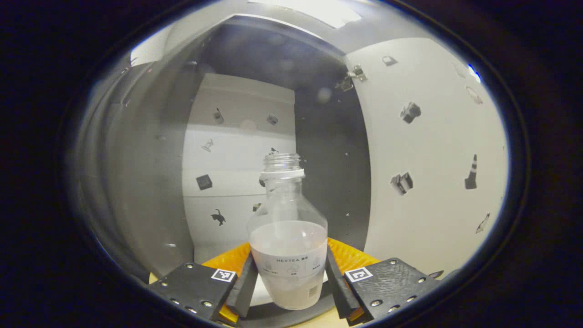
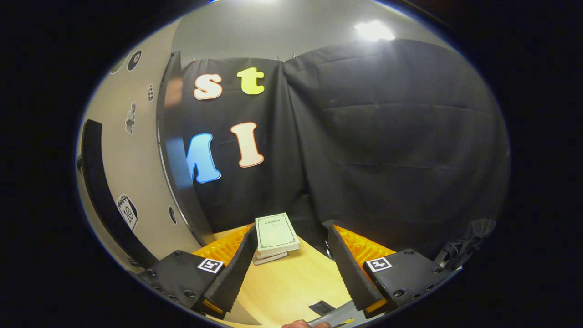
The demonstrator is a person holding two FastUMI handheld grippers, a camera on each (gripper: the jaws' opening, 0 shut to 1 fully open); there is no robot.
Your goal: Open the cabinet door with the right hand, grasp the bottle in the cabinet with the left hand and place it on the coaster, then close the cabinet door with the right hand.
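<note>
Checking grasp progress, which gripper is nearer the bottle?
Left. The left gripper has its fingers on either side of the bottle; the right gripper faces the table elsewhere.

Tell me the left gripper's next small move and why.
Probably close the left gripper on the bottle: the bottle stands upright between its fingers inside the open cabinet, with slight gaps on both sides, so it doesn't look gripped yet.

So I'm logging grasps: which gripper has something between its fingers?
The left gripper: the bottle sits between its fingers. The right gripper is open over bare table.
</note>
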